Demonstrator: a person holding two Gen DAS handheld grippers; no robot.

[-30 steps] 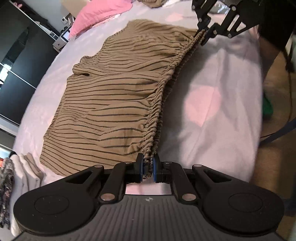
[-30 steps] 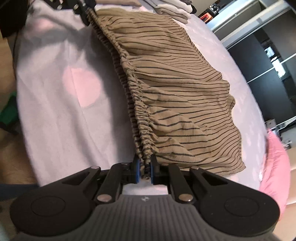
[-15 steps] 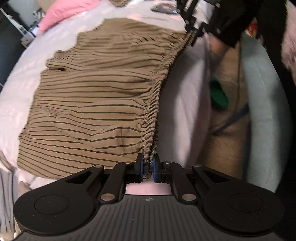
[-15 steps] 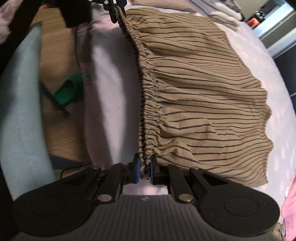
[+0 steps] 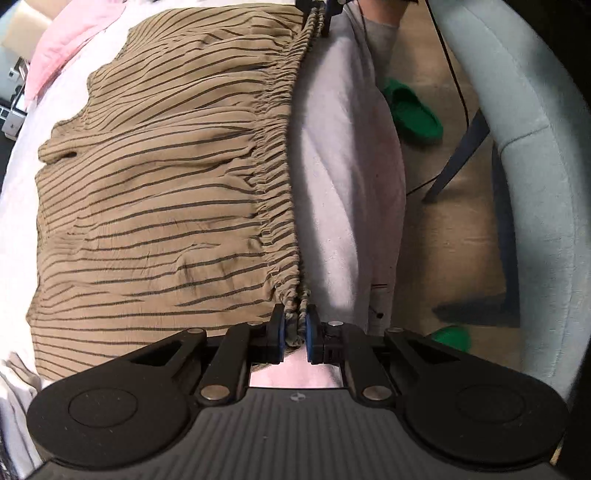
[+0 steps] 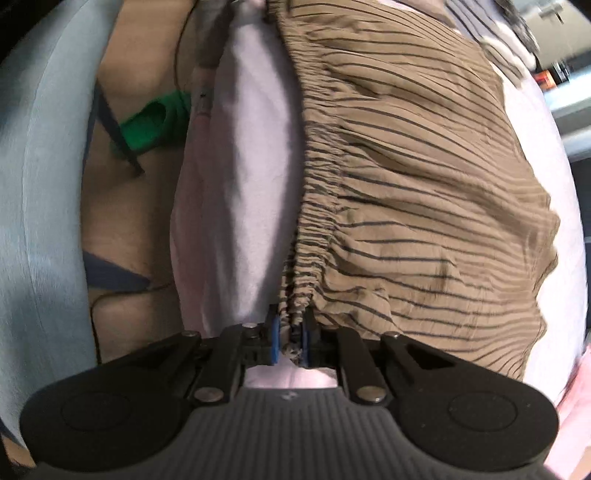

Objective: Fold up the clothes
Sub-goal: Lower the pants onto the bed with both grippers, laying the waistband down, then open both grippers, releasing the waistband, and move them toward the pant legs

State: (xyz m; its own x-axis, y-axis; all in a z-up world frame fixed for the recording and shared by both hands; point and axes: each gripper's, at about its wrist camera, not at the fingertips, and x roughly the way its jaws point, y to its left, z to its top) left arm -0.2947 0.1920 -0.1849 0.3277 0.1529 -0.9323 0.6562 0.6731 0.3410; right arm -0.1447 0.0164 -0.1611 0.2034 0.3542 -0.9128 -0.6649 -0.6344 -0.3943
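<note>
A tan garment with thin dark stripes [image 5: 166, 192] lies spread on the pale bed sheet [image 5: 332, 166], its gathered elastic waistband [image 5: 280, 177] running along the side near the bed's edge. My left gripper [image 5: 294, 328] is shut on one end of the waistband. At the top of the left wrist view, my right gripper [image 5: 317, 14] sits at the other end. In the right wrist view the garment [image 6: 424, 177] fans out to the right. My right gripper [image 6: 290, 343] has its jaws opening, with the waistband end [image 6: 295, 295] loose between the blue pads.
Past the bed's edge lies a wooden floor with a green slipper [image 5: 413, 110], a second one [image 5: 450, 338] and a thin cable. A light blue padded chair [image 5: 535, 147] curves around that side. A pink pillow [image 5: 62, 44] rests at the far corner of the bed.
Both grippers have sunk toward the bed and rolled, so the floor and chair now show. The waistband has come down onto the sheet. The right jaws have spread slightly.
</note>
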